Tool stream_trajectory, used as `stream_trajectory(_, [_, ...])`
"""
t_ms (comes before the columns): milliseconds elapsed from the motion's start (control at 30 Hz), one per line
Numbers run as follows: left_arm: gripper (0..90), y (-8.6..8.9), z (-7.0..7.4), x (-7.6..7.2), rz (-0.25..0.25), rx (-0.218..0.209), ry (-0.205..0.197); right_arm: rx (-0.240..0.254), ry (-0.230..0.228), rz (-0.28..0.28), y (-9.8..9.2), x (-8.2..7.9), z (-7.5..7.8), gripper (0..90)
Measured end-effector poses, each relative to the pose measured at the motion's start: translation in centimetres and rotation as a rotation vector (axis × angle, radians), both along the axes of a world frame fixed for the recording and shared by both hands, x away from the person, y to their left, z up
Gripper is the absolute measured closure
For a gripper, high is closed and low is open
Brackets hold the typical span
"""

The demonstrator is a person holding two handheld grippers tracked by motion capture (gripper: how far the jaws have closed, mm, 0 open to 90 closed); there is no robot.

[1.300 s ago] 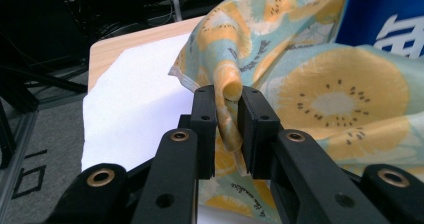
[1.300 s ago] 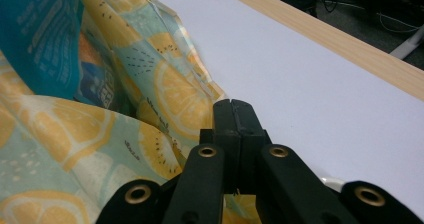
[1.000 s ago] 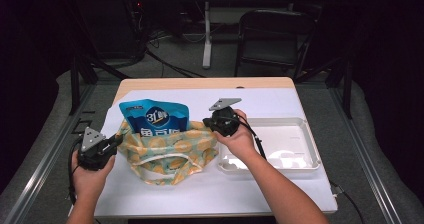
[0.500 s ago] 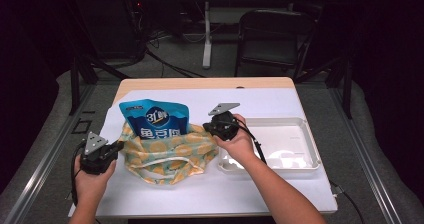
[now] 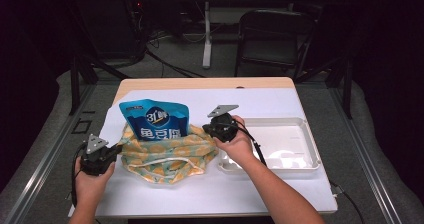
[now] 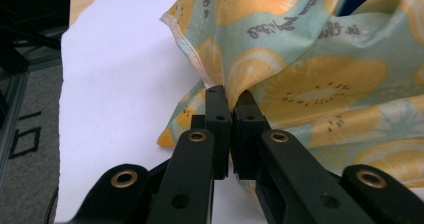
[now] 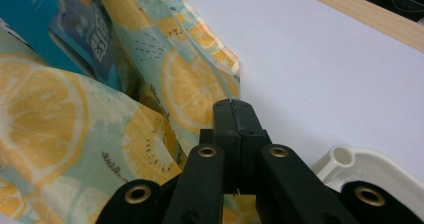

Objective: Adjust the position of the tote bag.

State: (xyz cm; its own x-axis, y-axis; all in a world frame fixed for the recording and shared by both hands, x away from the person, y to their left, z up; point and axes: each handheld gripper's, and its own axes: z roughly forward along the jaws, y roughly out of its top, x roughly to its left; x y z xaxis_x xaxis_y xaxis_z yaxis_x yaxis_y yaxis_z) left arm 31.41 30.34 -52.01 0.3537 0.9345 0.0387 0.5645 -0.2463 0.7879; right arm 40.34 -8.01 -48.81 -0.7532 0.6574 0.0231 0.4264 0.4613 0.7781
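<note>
While the left gripper [image 6: 226,95] pinches the left edge of the bag [image 5: 165,151], its jaws have just been closing and now stand nearly together with a fold of the lemon-print fabric caught between them. The right gripper [image 7: 235,104] is clamped tight on the bag's right edge, its jaws pressed flat together on the cloth. Between the two hands the bag lies on the white sheet [image 5: 280,109], near the table's front edge and left of its middle, its mouth facing the far edge. A blue pouch [image 5: 155,119] stands upright in that mouth, its top well clear of the fabric. Just beside the right hand [image 5: 239,143], a white tray [image 5: 305,134] sits near the table's right edge, touching the sheet.
</note>
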Motion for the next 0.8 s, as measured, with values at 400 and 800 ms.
stream_trajectory(400, [85.6,-0.1,-0.7,0.2,-0.003,0.001,0.031,0.037,0.002,-0.005,-0.4,-0.2,-0.4,89.4])
stream_trajectory(800, [80.3,0.0,-0.1,-0.4,-0.004,-0.029,0.0,0.132,-0.065,-0.022,-2.9,-1.9,1.6,68.8])
